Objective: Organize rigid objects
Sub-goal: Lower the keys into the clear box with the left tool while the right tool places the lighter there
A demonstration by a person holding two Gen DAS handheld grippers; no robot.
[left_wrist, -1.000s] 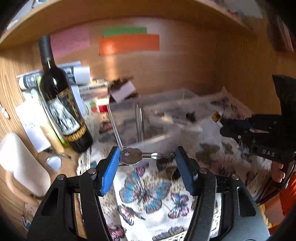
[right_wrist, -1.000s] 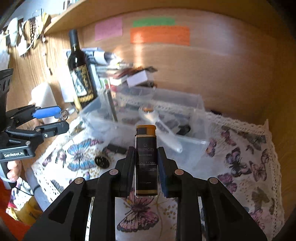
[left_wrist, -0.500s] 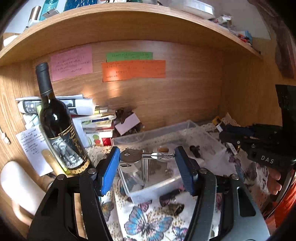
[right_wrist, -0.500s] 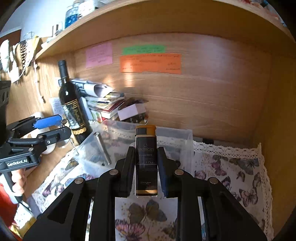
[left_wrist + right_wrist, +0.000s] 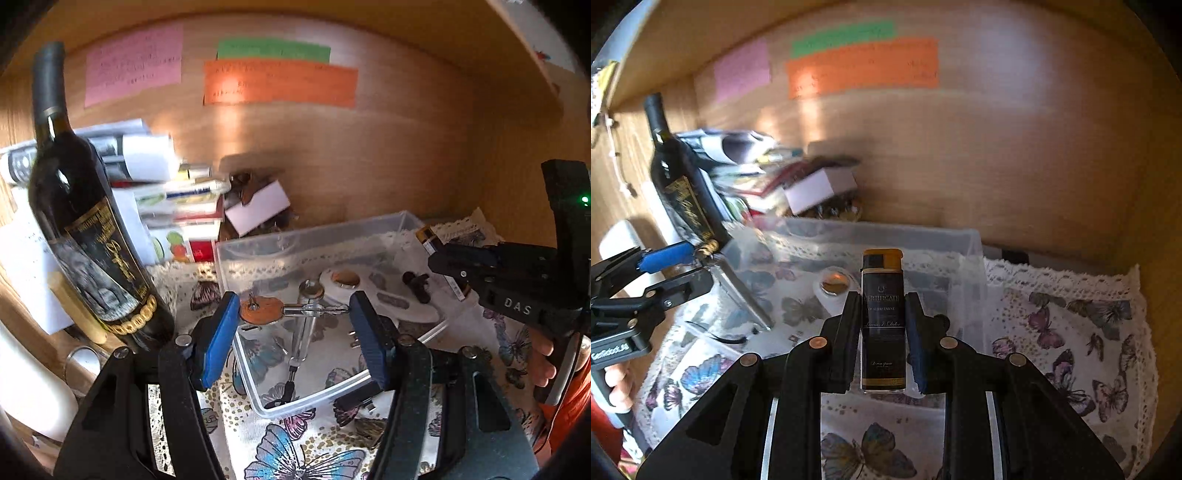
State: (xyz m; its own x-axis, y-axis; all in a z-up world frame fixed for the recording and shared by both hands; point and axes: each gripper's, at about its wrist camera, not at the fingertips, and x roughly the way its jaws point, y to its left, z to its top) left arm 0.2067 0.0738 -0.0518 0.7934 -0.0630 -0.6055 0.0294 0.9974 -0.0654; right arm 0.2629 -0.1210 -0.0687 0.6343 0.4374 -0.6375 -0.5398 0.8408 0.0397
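**Both tools loaded above the bin, drops still to come**

The left tool (image 5: pixel 293 314) is closed on a key (image 5: pixel 262 311), gripped end to end between its blue pads, with the round bow against the left pad and the blade tip against the right. The key hangs above the near left part of the clear plastic bin (image 5: pixel 391 223). The right tool (image 5: pixel 882 317) is clamped on a black lighter with a gold cap (image 5: pixel 882 295), held upright and poised over the bin's near wall (the fingers press both long sides, so the grip looks secure).

By my reading the task is partway through. Lying in the bin are a white magnifier-like piece (image 5: pixel 369 295), a metal pen (image 5: pixel 306 325) leaning on the left wall, and a small dark part (image 5: pixel 417 286). The key and the lighter are not yet in. Two small dark items (image 5: pixel 354 402) lie on the butterfly cloth (image 5: pixel 295 454) just near the bin, apparently left to collect; what they are I cannot tell.

To the left, a wine bottle (image 5: pixel 92 236) stands close beside the bin, right next to the left tool, and I judge it the likeliest thing to be knocked. Behind it sits a stack of books and papers (image 5: pixel 173 199), and far behind the bin a small white box (image 5: pixel 258 206). Coloured notes (image 5: pixel 280 81) are stuck to the wooden back wall. The two tools face each other across the bin, so dropping together could crowd them.
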